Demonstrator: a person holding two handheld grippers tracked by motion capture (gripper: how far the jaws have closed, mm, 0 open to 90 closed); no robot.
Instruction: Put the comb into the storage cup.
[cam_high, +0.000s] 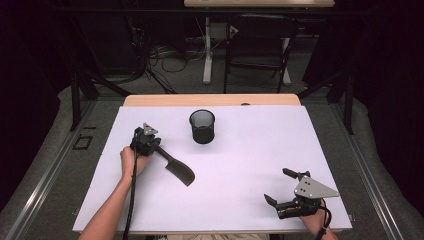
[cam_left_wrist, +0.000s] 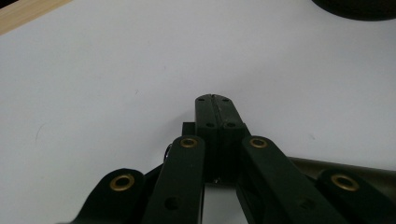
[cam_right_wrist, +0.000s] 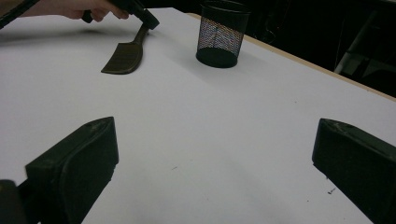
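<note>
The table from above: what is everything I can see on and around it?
Spatula: one, dark brown, left of centre on the white sheet, its handle clamped in the left gripper.
Mesh cup: one, black, upright at the far middle, standing apart from the spatula.
White sheet: one, covering the wooden table.
Chair: one, dark, on the floor beyond the table.
Left gripper: one, black, jaws closed on the spatula handle.
Right gripper: one, black, jaws wide apart, near right corner.

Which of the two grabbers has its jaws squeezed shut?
The left hand-held gripper, the one at the spatula, is shut on the spatula's handle. The right hand-held gripper, near the table's front edge, has its jaws spread wide with nothing between them.
</note>
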